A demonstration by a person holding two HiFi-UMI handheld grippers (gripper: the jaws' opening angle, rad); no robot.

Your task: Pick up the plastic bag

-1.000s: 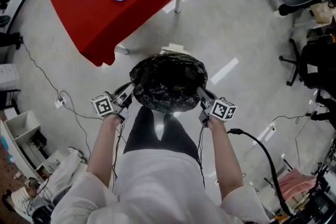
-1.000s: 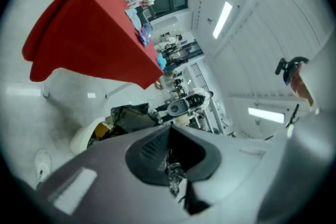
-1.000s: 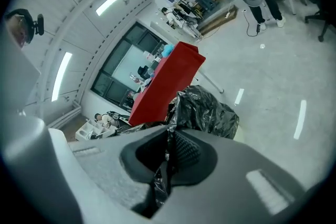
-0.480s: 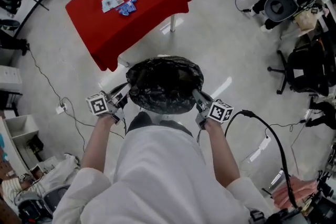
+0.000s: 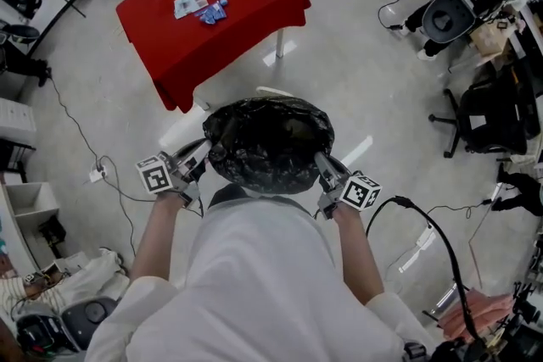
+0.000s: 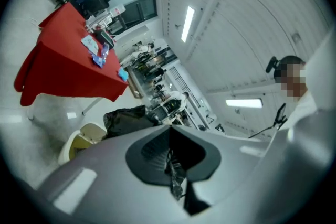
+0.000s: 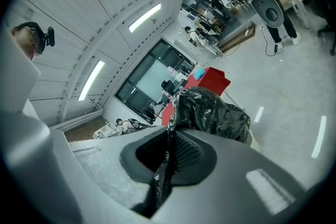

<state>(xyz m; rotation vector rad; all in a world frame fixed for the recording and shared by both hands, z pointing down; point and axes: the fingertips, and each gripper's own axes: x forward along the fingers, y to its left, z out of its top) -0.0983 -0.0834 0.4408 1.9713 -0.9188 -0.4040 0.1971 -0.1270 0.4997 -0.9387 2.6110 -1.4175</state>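
Plastic bag (image 5: 268,144), black and crinkled, is hanging stretched between the two grippers in front of the person's chest, at the middle of the head view. The left gripper (image 5: 204,152) is gripping its rim at the bag's 8 o'clock and the right gripper (image 5: 321,159) at its 4 o'clock. In each gripper view the jaws are pressing together on a thin fold of black film, with no gap showing. Both are keeping the same clamp they had a second ago.

What is changing is height. Over the last second the person has been straightening up: the dark trousers under the bag are no longer showing, and the floor and red table (image 5: 212,21) are looking smaller and farther off. The bag is therefore rising with both hands together.

In the left gripper view a cream bin (image 6: 79,140) is sitting at the bag's 7 o'clock, with the black bulk above its rim. Whether the bag's bottom is clear of the bin I cannot tell.

Farther out, the table is standing at the bag's 11 o'clock with small items on it, and an office chair (image 5: 450,8) at 2 o'clock.

By my judgement the pick-up is well under way, and what is remaining is lifting the bag free while both pinches are holding.
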